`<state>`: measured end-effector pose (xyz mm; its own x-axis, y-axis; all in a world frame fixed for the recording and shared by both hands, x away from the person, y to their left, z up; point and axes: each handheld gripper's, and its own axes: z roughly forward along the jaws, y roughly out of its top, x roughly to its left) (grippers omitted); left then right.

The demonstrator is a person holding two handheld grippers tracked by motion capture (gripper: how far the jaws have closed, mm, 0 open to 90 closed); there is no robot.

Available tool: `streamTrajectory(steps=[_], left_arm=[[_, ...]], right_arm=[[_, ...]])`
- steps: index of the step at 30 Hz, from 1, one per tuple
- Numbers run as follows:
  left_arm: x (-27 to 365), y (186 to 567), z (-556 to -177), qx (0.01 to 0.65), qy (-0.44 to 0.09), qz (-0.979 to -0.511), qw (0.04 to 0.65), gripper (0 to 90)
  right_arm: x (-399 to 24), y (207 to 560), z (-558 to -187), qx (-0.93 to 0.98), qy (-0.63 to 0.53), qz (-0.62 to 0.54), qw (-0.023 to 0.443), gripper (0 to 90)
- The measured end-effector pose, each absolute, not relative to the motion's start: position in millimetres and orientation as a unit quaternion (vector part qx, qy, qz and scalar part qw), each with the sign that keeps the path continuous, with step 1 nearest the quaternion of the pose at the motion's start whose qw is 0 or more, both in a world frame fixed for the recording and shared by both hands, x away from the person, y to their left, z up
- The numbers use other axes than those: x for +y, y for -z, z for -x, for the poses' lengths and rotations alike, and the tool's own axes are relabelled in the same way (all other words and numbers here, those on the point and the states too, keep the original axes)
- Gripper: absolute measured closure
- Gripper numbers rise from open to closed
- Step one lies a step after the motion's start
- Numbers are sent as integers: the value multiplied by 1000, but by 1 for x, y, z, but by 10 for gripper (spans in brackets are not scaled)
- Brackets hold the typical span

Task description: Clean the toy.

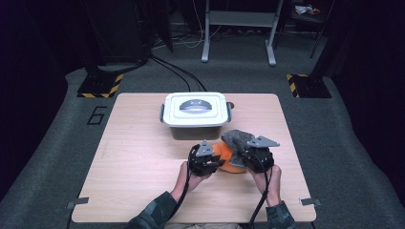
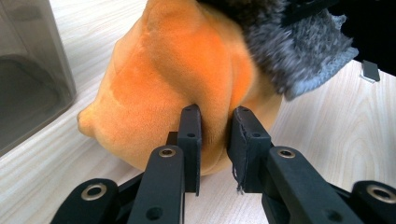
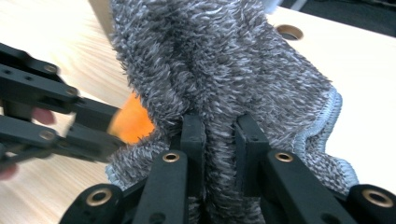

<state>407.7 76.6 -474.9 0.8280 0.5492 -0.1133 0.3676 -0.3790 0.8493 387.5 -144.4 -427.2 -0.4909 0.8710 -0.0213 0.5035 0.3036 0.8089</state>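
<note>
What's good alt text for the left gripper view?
The left gripper, its two black jaws closed, pinches a fold of an orange plush toy lying on a light wood table. A fuzzy grey cloth drapes over the toy's upper right, and a translucent container wall stands at the left edge.

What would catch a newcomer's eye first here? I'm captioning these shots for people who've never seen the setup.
The bright orange plush toy near the table's front middle, pinched by the left gripper. Draped over it is a shaggy grey cloth, a fold of it clamped in the right gripper. Just behind stands a lidded white-topped box.
</note>
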Motion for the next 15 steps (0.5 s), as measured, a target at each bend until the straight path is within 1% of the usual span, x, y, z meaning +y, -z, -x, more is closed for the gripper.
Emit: streamTrajectory(steps=[9, 15], left_arm=[[77, 476, -408, 278, -89, -824, 485, 753], [76, 476, -408, 278, -88, -825, 485, 754]], right_arm=[[-173, 443, -388, 758, -375, -482, 229, 763], [-186, 460, -390, 751, -364, -508, 213, 763]])
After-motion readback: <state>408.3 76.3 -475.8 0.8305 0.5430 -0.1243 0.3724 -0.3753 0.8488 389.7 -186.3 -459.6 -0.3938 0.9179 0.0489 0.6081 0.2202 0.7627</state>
